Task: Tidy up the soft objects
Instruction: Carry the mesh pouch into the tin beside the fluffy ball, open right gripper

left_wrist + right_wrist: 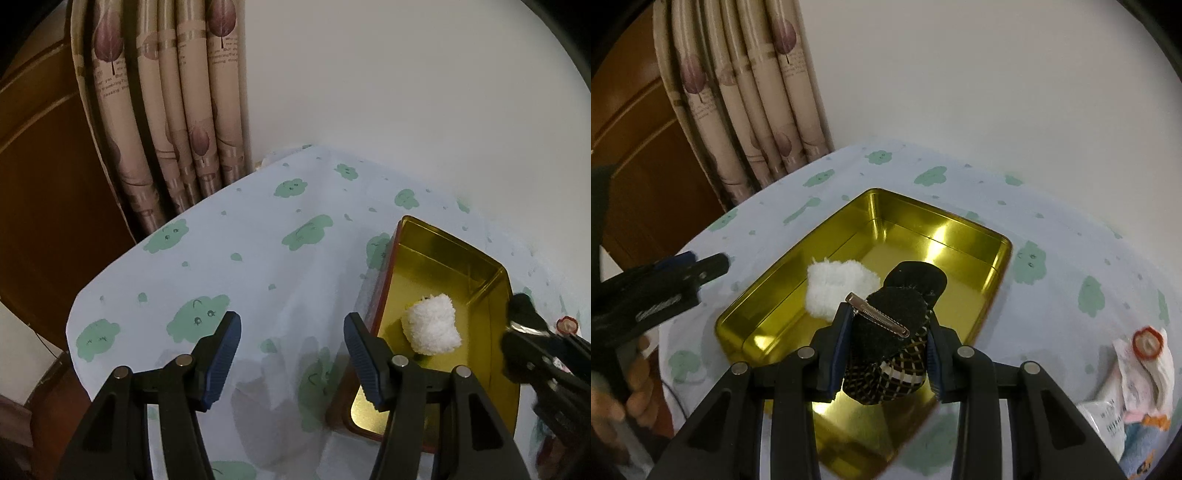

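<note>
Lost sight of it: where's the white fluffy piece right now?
The white fluffy piece lies inside the gold tin, on its floor near the left wall in the right wrist view, just beyond the right gripper.

Tin (982, 236): polished gold metal, mirror-glossy, throwing back glare along walls and floor. White puff (834, 284): fluffy fibre, matt, lying inside. Dark bow (894, 314): felt-like black cloth with woven check ribbon, carrying a ridged shiny steel clip (877, 315). Bench cloth (258, 258): smooth matt fabric, wrinkling slightly. Curtain (177, 110): printed cloth with faint sheen. Door (33, 177): varnished wood.
</note>
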The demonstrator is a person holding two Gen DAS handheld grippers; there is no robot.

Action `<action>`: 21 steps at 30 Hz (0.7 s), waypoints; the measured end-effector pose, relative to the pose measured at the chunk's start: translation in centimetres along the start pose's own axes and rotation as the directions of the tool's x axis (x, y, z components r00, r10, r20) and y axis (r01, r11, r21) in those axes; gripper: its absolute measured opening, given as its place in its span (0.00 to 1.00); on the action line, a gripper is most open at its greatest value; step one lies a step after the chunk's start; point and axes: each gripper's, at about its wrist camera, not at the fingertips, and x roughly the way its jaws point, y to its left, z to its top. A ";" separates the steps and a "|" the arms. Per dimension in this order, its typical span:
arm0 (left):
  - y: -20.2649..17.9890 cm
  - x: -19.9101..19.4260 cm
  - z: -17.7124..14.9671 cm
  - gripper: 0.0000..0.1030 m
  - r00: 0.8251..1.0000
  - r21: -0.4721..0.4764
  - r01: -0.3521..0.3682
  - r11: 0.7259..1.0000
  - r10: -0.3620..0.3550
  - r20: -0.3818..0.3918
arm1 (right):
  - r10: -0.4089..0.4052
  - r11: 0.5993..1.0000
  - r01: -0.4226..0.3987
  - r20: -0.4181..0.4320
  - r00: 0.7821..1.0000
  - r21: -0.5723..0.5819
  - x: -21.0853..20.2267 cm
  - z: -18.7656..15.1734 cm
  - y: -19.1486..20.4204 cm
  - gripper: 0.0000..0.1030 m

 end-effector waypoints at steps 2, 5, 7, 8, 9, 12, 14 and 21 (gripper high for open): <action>0.2 0.1 0.1 0.58 1.000 -0.013 0.005 1.000 -0.005 -0.002 | -0.015 1.000 0.015 -0.010 1.000 -0.008 0.9 0.4 0.2 0.33; 0.4 0.1 0.1 0.58 1.000 -0.023 0.012 1.000 -0.012 -0.003 | -0.042 0.999 0.041 -0.032 0.999 -0.018 2.5 0.9 0.1 0.34; 0.4 0.3 0.1 0.58 1.000 -0.027 0.014 1.000 -0.014 -0.008 | -0.049 0.999 0.048 -0.045 0.998 -0.014 3.3 1.1 -0.1 0.35; 0.5 0.4 0.1 0.58 1.000 -0.029 0.016 0.999 -0.016 -0.012 | -0.051 0.999 0.050 -0.049 0.998 -0.013 3.7 1.2 -0.1 0.35; 0.5 0.4 0.1 0.58 1.000 -0.032 0.017 0.999 -0.018 -0.014 | -0.054 0.998 0.054 -0.050 0.997 -0.014 3.9 1.3 -0.1 0.36; 0.6 0.5 0.1 0.58 1.000 -0.040 0.018 0.999 -0.019 -0.017 | -0.063 0.998 0.062 -0.054 0.997 -0.015 4.5 1.3 0.0 0.38; 0.8 0.5 0.1 0.58 1.000 -0.048 0.023 0.999 -0.024 -0.018 | -0.077 0.997 0.076 -0.057 0.995 -0.020 4.8 1.2 0.1 0.40; 0.8 0.6 0.1 0.58 1.000 -0.051 0.022 0.998 -0.023 -0.020 | -0.081 0.997 0.080 -0.037 0.996 -0.015 4.5 0.9 0.4 0.64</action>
